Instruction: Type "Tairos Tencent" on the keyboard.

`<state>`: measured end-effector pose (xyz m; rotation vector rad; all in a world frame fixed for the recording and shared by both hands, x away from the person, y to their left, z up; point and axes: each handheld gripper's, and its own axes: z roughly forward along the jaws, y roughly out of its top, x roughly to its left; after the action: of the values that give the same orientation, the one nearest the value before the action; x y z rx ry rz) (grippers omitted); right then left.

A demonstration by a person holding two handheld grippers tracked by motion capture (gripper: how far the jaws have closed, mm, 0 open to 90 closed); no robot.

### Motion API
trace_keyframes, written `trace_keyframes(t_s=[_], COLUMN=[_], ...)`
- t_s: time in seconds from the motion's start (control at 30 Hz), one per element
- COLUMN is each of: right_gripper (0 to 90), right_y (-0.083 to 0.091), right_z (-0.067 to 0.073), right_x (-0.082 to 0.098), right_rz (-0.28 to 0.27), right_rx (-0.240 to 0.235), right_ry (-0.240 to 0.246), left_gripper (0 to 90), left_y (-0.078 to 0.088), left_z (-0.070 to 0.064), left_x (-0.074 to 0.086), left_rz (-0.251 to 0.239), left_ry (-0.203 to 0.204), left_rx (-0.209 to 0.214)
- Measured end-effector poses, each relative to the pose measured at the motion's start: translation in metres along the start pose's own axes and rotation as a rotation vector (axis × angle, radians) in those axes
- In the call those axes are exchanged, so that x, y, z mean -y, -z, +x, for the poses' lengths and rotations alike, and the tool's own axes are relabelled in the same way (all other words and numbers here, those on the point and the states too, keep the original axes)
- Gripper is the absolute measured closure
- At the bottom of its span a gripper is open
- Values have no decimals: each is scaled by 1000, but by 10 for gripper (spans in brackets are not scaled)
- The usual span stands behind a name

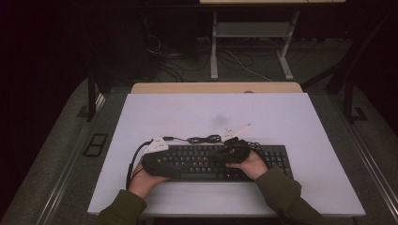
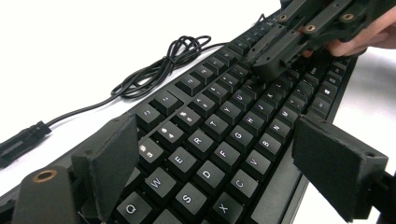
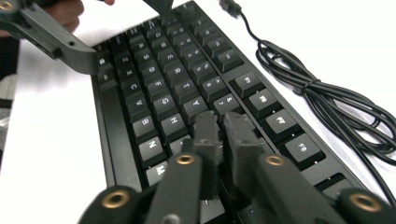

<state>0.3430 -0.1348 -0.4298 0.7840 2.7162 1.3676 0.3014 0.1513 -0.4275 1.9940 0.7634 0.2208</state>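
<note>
Black keys with white legends cover the keyboard (image 1: 220,161), which lies near the front edge of the white table (image 1: 300,122), its coiled cable (image 1: 204,139) just behind it. The left gripper (image 2: 210,154) is held with jaws wide, straddling the left end of the board; whether the pads press its edges cannot be told. The right gripper (image 3: 220,128) is held with jaws nearly together, a thin gap between them, tips down on the keys of the middle rows with nothing gripped. Key pressing is judged to be the step in hand; next, one key must be met squarely by the tips. Legends Q, W, E, R, T, S, D, F, G can be read; no brand is seen.
</note>
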Motion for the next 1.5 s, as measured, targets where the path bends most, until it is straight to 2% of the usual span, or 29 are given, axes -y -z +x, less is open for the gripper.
trace_keyframes(t_s=[0.13, 0.4, 0.57, 0.77, 1.03, 1.33, 1.5], right_gripper=[707, 421, 330, 294, 291, 291, 291], right_y=[2, 9, 12, 14, 14, 14, 13], right_z=[-2, -7, -10, -13, -14, -13, -12], right_x=[0, 0, 0, 1, 2, 2, 2], right_rz=[-23, -106, -147, -168, -169, -170, -169], right_rx=[-5, -4, 7, 16, 32, 34, 36], right_ry=[-10, -53, -60, -60, -61, -61, -53], left_gripper=[152, 189, 236, 366, 570, 781, 875], left_y=[0, -1, 0, -2, -8, -20, -22], left_z=[0, -1, -1, 1, 4, 5, 6], left_x=[-1, -5, -7, -10, -11, -11, -10], left_rz=[-5, -13, -24, -45, -28, 52, 75], left_ry=[-6, -12, -18, -16, -9, -22, -10], left_rx=[-5, -7, -7, -6, -2, 7, 8])
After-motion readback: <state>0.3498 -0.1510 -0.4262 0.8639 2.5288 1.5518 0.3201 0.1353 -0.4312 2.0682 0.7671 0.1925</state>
